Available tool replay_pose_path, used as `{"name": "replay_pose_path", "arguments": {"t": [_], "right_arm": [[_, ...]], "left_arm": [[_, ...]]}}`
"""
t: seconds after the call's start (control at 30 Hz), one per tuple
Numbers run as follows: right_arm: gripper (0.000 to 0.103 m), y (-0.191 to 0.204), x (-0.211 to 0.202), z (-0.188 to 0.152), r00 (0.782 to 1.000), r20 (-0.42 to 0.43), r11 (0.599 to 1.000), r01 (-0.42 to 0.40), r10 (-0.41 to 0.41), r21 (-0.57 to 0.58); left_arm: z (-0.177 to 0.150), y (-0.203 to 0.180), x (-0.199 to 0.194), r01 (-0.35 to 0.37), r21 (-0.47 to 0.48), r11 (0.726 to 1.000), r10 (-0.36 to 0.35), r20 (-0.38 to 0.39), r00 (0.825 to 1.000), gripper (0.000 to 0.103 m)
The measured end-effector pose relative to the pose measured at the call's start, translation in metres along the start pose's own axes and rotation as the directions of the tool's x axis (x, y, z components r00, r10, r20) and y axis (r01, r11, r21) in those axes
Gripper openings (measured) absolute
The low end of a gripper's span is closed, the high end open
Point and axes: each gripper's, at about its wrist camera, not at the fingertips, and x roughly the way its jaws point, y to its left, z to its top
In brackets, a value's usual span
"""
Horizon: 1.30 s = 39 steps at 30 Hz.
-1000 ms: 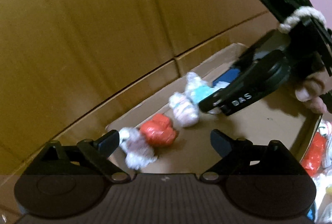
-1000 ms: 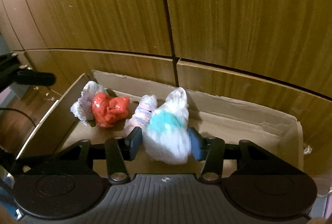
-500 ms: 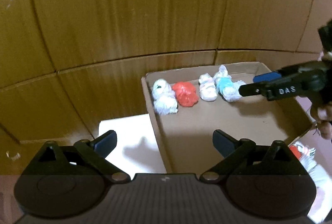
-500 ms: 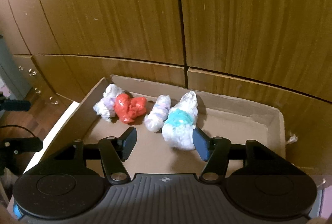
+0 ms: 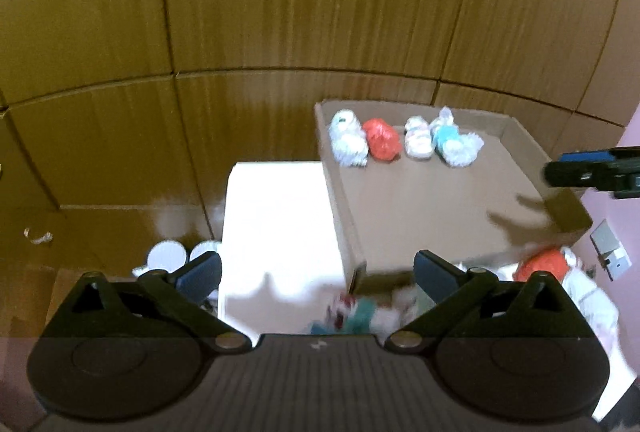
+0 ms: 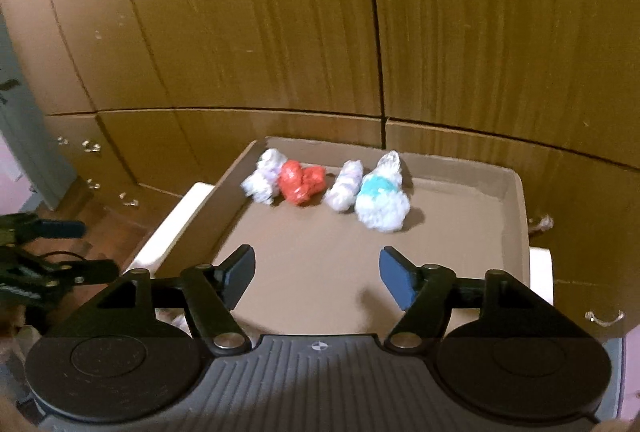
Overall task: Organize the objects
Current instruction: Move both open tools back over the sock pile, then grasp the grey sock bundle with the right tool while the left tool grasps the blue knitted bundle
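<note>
So there are four little wrapped bundles lined up along the far wall of the cardboard tray (image 6: 516, 216). Left to right: a white bundle (image 6: 262, 181) tucked near the left corner, a red bundle (image 6: 301, 182) touching it, then a small gap, a pale striped bundle (image 6: 345, 186), and right against that a bigger white bundle with a teal patch (image 6: 380, 197). One tray, one row, and the near part of the tray floor is bare cardboard. The tray sits on a white table (image 5: 276, 228) pushed up against a wood panelled wall (image 6: 248, 16).

In the left wrist view there's also a blurry heap of more bundles (image 5: 560, 268) just outside the tray's near edge, at least one red one in it, but I can't count them, too smeared.

The left gripper (image 5: 317, 274) hangs over the table and the tray's near left corner, looking down, fingers spread wide with nothing between them. The right gripper (image 6: 317, 278) hovers over the bare near half of the tray, pointed at the row, well short of it, fingers also spread wide and holding nothing.
</note>
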Motion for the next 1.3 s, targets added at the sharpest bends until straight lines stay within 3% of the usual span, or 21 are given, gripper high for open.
{"name": "replay_pose_path", "arguments": {"t": [0.23, 0.37, 0.5, 0.77, 0.83, 0.9, 1.0, 1.17, 1.3], "right_arm": [[0.079, 0.013, -0.050, -0.053, 0.998, 0.057, 1.000, 0.007, -0.008, 0.017], [0.080, 0.021, -0.065, -0.108, 0.994, 0.099, 0.999, 0.049, -0.050, 0.009], [0.079, 0.034, -0.069, -0.154, 0.992, 0.122, 0.999, 0.033, -0.032, -0.007], [0.079, 0.080, -0.069, -0.189, 0.989, 0.148, 0.995, 0.003, 0.012, -0.097], [0.079, 0.091, -0.067, -0.197, 0.989, 0.143, 0.992, -0.005, 0.023, -0.122], [0.079, 0.099, -0.058, -0.203, 0.992, 0.123, 0.990, -0.004, 0.021, -0.142], [0.079, 0.105, -0.048, -0.208, 0.994, 0.110, 0.987, 0.001, 0.017, -0.160], [0.078, 0.107, -0.038, -0.211, 0.994, 0.105, 0.980, 0.020, 0.001, -0.197], [0.067, 0.103, -0.033, -0.214, 0.996, 0.086, 0.979, 0.020, -0.002, -0.203]], "left_arm": [[-0.035, 0.003, -0.003, 0.000, -0.045, 0.999, 0.000, 0.003, 1.000, 0.102], [-0.048, 0.003, -0.005, 0.034, -0.081, 0.996, -0.033, 0.014, 0.999, 0.102], [-0.050, 0.001, 0.001, 0.048, -0.093, 0.994, -0.047, 0.014, 0.999, 0.102], [-0.056, 0.001, 0.013, 0.055, -0.082, 0.995, -0.054, 0.004, 0.999, 0.099], [-0.057, 0.003, 0.014, 0.066, -0.076, 0.995, -0.065, 0.006, 0.998, 0.096], [-0.058, 0.003, 0.017, 0.067, -0.060, 0.996, -0.067, 0.001, 0.998, 0.079], [-0.061, 0.003, 0.019, 0.083, -0.037, 0.996, -0.083, 0.002, 0.997, 0.068], [-0.065, 0.002, 0.017, 0.116, -0.014, 0.993, -0.116, 0.019, 0.993, 0.058], [-0.069, 0.002, 0.014, 0.135, -0.005, 0.991, -0.135, 0.021, 0.991, 0.053]]}}
